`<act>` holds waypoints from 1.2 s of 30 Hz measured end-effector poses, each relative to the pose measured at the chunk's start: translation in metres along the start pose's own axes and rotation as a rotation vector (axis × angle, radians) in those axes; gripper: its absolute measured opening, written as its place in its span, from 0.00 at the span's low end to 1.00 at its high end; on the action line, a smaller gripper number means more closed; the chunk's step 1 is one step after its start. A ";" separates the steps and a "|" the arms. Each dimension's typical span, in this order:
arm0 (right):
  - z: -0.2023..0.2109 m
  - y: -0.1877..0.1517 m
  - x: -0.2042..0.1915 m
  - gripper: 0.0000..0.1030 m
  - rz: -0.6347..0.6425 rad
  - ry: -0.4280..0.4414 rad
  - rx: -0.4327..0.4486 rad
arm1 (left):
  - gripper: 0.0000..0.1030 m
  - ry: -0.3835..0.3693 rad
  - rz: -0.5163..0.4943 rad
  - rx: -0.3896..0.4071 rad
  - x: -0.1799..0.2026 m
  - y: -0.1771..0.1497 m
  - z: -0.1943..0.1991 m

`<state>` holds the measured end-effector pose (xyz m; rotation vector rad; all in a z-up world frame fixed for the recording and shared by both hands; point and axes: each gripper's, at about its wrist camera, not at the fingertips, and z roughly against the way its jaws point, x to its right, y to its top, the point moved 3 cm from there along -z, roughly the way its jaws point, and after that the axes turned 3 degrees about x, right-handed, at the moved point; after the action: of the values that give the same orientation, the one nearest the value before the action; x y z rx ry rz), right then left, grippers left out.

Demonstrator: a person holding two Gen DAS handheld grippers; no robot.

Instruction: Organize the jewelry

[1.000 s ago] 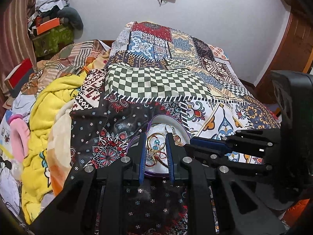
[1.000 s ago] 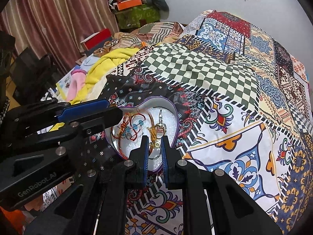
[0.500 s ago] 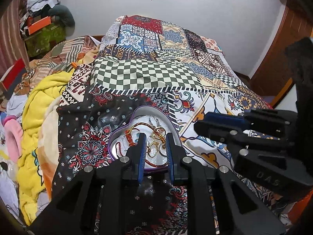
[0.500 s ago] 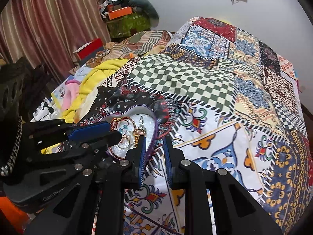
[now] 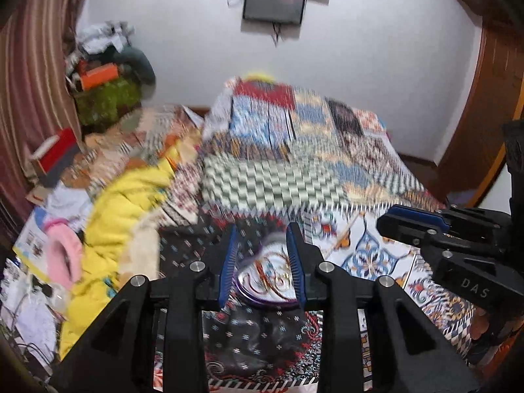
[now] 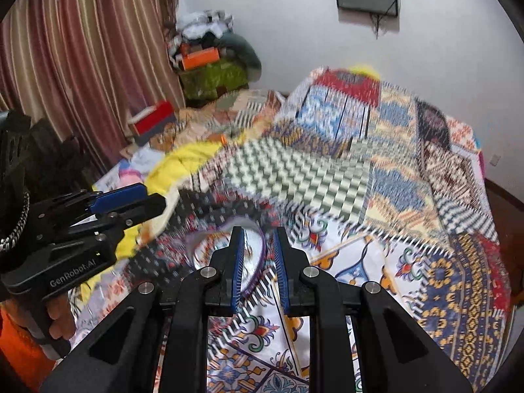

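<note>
This is a bedroom in a home. A bed [image 6: 409, 177] fills most of the room, spread with a patchwork cover [image 5: 294, 150] in checks and floral prints. A yellow blanket [image 5: 121, 206] lies crumpled along its left side. Striped maroon curtains [image 6: 82, 65] hang at the left, bags and clothes [image 6: 213, 62] are piled in the corner, and a small screen [image 5: 273, 3] is mounted on the white wall.
</note>
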<state>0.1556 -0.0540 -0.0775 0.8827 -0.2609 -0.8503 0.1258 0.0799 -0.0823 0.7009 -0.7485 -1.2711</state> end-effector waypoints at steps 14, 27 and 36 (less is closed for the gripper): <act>0.149 0.035 -0.050 0.16 0.025 -0.079 0.443 | 0.52 0.033 -0.053 0.427 0.029 0.038 0.155; 0.208 0.017 -0.081 0.91 0.021 -0.232 0.676 | 0.97 0.084 -0.022 0.590 0.025 0.023 0.224; 0.209 0.017 -0.082 1.00 0.034 -0.273 0.685 | 0.99 0.096 0.003 0.589 0.022 0.014 0.233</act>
<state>0.0008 -0.1065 0.0774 1.3894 -0.8366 -0.8598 -0.0521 0.0490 0.0667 1.2248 -1.0566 -1.0035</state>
